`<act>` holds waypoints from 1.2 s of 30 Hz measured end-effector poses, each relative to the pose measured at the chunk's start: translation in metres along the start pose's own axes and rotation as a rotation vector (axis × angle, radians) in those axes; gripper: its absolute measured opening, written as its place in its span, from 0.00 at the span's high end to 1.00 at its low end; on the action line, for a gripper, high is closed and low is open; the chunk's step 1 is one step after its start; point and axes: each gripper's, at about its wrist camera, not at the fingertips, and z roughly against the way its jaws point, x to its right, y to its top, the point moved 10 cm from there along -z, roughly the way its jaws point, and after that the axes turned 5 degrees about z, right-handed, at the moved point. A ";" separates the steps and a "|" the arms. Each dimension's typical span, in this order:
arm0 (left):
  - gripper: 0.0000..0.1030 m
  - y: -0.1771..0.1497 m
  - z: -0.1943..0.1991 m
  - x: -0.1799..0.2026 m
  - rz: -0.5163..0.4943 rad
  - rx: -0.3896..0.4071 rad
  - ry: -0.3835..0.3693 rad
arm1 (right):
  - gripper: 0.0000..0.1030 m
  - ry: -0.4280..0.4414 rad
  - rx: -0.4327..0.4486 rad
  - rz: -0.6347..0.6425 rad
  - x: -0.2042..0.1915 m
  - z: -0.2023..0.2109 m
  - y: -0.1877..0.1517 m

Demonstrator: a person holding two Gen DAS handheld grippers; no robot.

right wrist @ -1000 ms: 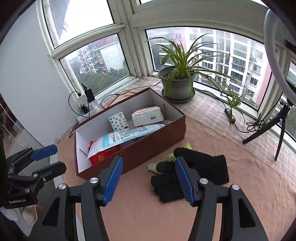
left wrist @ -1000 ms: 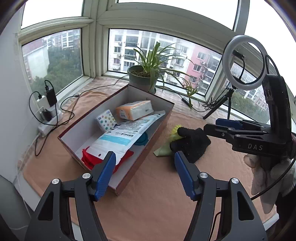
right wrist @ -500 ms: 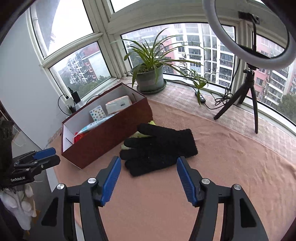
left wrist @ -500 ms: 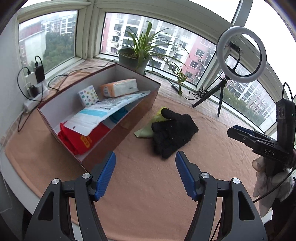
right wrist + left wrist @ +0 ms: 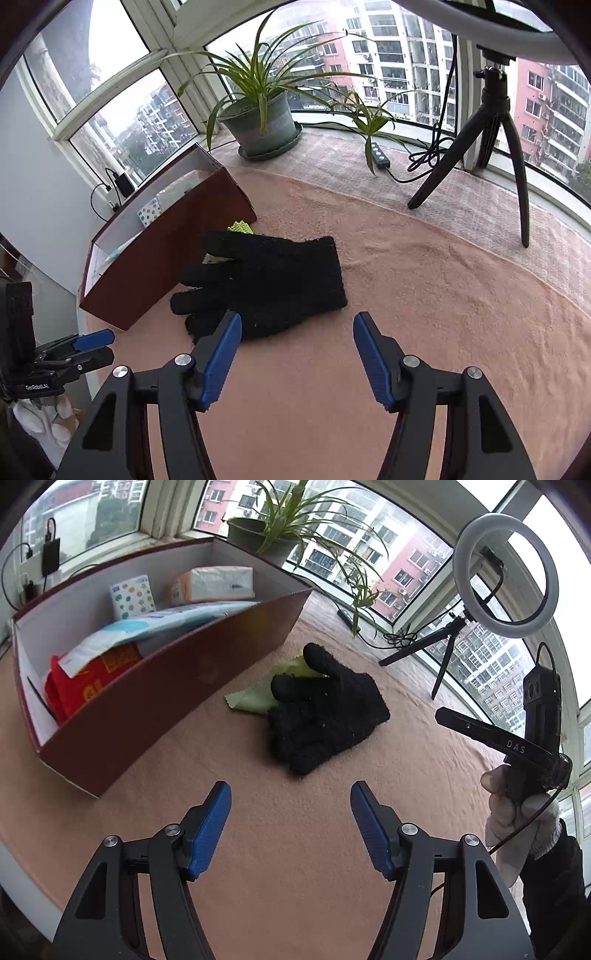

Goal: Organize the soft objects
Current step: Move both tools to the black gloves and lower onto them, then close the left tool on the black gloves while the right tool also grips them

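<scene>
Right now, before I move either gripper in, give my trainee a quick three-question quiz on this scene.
1. True or false: the black knitted glove lies inside the dark red cardboard box.
2. What lies partly under the glove? A) yellow-green cloth B) red packet C) tissue pack
3. Fill in: the left gripper and right gripper both hold ____.

Key
1. False; it lies on the tan table cover beside the box.
2. A
3. Nothing; both are open.
</scene>
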 end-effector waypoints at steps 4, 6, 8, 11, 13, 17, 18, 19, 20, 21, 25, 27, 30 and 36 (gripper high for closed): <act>0.35 -0.001 -0.024 0.003 0.030 -0.026 -0.003 | 0.43 0.021 -0.025 0.003 0.016 -0.022 0.001; 0.35 -0.002 -0.036 0.004 0.042 -0.038 0.000 | 0.43 0.049 -0.027 0.002 0.020 -0.031 0.003; 0.35 -0.001 -0.046 0.005 0.045 -0.048 0.002 | 0.43 0.079 -0.030 0.004 0.022 -0.040 0.007; 0.35 -0.002 -0.057 0.005 0.040 -0.060 0.005 | 0.43 0.109 -0.042 0.003 0.026 -0.058 0.013; 0.35 -0.002 -0.065 0.004 0.041 -0.073 0.011 | 0.43 0.122 -0.052 -0.004 0.029 -0.070 0.018; 0.35 0.000 -0.077 0.005 0.043 -0.086 0.009 | 0.43 0.169 -0.073 -0.028 0.032 -0.089 0.024; 0.35 0.002 -0.080 0.005 0.041 -0.086 0.011 | 0.43 0.178 -0.075 -0.034 0.033 -0.092 0.025; 0.35 0.003 -0.082 0.006 0.040 -0.085 0.013 | 0.43 0.189 -0.077 -0.042 0.033 -0.095 0.026; 0.35 0.004 -0.084 0.006 0.043 -0.083 0.014 | 0.43 0.203 -0.080 -0.051 0.034 -0.097 0.027; 0.35 0.006 -0.085 0.005 0.048 -0.080 0.014 | 0.44 0.216 -0.082 -0.058 0.033 -0.099 0.027; 0.35 0.008 -0.091 0.000 0.072 -0.077 0.018 | 0.48 0.255 -0.102 -0.059 0.029 -0.104 0.027; 0.35 0.009 -0.094 -0.002 0.078 -0.083 0.017 | 0.49 0.272 -0.110 -0.044 0.024 -0.103 0.026; 0.35 0.011 -0.101 -0.002 0.084 -0.091 0.014 | 0.51 0.283 -0.114 -0.014 0.017 -0.099 0.025; 0.35 0.021 -0.109 0.005 0.048 -0.070 0.019 | 0.58 0.328 -0.098 0.019 0.010 -0.086 0.031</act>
